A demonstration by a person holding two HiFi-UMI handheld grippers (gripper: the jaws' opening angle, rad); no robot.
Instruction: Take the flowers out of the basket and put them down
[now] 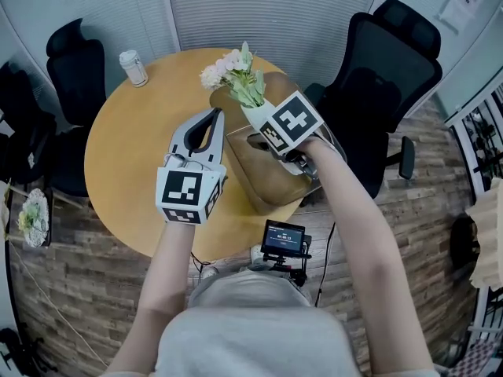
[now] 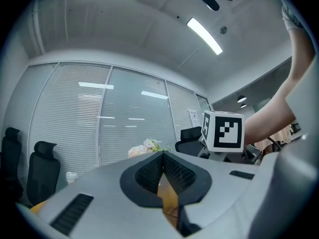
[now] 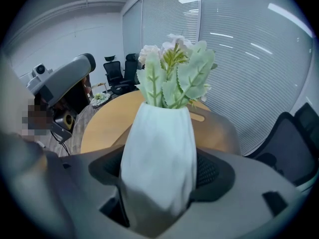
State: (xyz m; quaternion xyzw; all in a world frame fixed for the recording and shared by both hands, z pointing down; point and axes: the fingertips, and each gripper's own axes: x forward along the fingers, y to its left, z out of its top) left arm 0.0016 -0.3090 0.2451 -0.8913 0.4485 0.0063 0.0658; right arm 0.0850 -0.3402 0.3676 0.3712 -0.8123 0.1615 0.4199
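We see the right gripper [image 1: 271, 128] clamped on a white vase [image 3: 159, 148], its jaws spread wide around the vase's body. The flowers [image 3: 174, 76] rise out of the vase's far end. Vase and flowers hang above the far left corner of the brown basket [image 1: 263, 183], which sits at the right of the round surface [image 1: 134, 155]. To the left, our left gripper [image 2: 163, 156] hovers over the surface with its jaws together and nothing between them. A cup [image 1: 134, 67] stands at the far left, well apart. Nothing blocks the vase. Its long axis follows the gripper's line, with the blooms pointing far and left.
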